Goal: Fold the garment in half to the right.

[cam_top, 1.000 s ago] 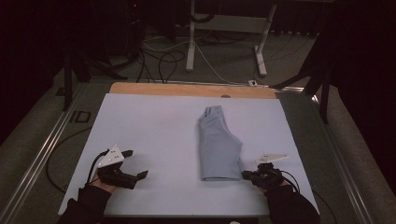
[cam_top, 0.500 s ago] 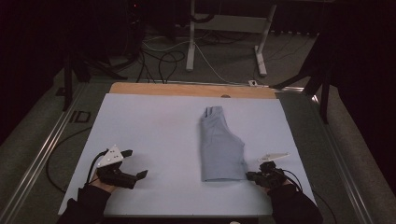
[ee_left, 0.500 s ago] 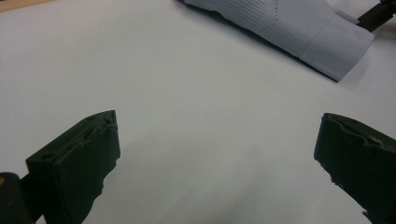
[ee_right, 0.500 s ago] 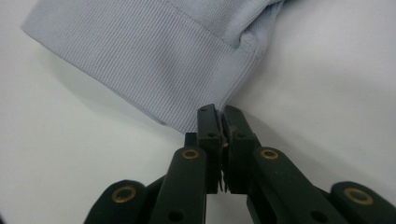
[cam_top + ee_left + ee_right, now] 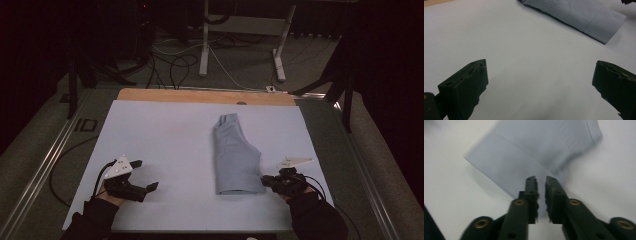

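A folded light blue-grey garment (image 5: 235, 155) lies lengthwise on the white mat (image 5: 160, 135), right of centre. Its ribbed hem (image 5: 604, 23) points toward the near edge. My right gripper (image 5: 264, 180) is at the garment's near right corner. In the right gripper view its jaws (image 5: 540, 180) stand almost together, with that corner of the garment (image 5: 529, 152) running in between them. The picture there is blurred. My left gripper (image 5: 146, 174) rests at the near left of the mat, well away from the garment. It is open (image 5: 540, 82) and holds nothing.
A wooden table edge (image 5: 200, 95) borders the mat at the far side. Metal rails (image 5: 45, 165) run along both long sides. Cables (image 5: 170, 65) and white stand legs (image 5: 204, 45) lie on the floor beyond the table.
My right gripper has lifted a little at the garment's near right corner. The left gripper has stayed where it was.
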